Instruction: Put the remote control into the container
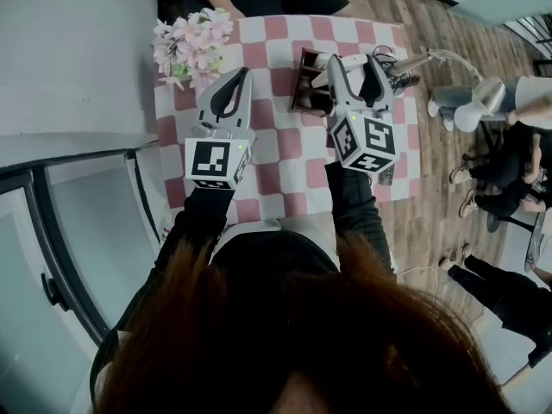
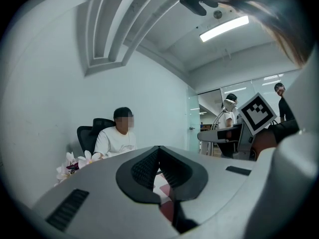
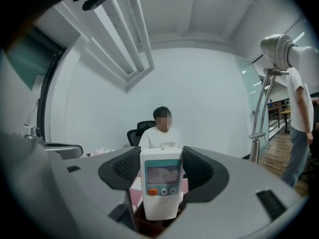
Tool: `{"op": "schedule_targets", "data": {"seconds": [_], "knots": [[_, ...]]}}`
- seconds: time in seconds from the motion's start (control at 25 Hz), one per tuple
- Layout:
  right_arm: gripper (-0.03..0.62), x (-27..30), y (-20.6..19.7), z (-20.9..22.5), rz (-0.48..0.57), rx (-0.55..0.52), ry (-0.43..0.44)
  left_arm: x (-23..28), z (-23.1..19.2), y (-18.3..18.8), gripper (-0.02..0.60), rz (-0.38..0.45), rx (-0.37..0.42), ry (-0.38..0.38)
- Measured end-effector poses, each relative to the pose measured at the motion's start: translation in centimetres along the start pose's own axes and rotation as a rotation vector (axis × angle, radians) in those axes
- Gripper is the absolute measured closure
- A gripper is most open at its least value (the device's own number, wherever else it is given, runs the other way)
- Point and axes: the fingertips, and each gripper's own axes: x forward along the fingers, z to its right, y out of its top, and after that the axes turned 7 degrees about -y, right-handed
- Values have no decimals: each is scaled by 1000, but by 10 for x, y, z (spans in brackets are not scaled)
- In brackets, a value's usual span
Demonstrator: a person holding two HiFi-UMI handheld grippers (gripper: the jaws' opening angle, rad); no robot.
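Remote control [image 3: 160, 185]: white, teal-framed screen, one orange and two grey buttons under it. It stands upright, screen facing me, clamped between the jaws of my right gripper [image 1: 357, 69]. Lower end sits at the mouth of the container [image 1: 307, 86], a dark brown open box on the checked tabletop [image 1: 285, 171].

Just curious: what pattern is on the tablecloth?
Pink and white checks on the fabric tablecloth; head view shows it best.
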Motion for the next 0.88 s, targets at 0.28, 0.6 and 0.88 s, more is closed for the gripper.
{"op": "schedule_targets", "data": {"seconds": [0.28,0.6,0.88], "knots": [[330,9,-21,6,-43,38,-45,-3,-5,-2,583,-4,-5,9],[330,8,-49,9,-96,22,-92,2,-3,-7,583,-9,-15,2],[330,12,-84,4,-177,8,-92,3,-3,-9,583,-14,-19,-4]]}}
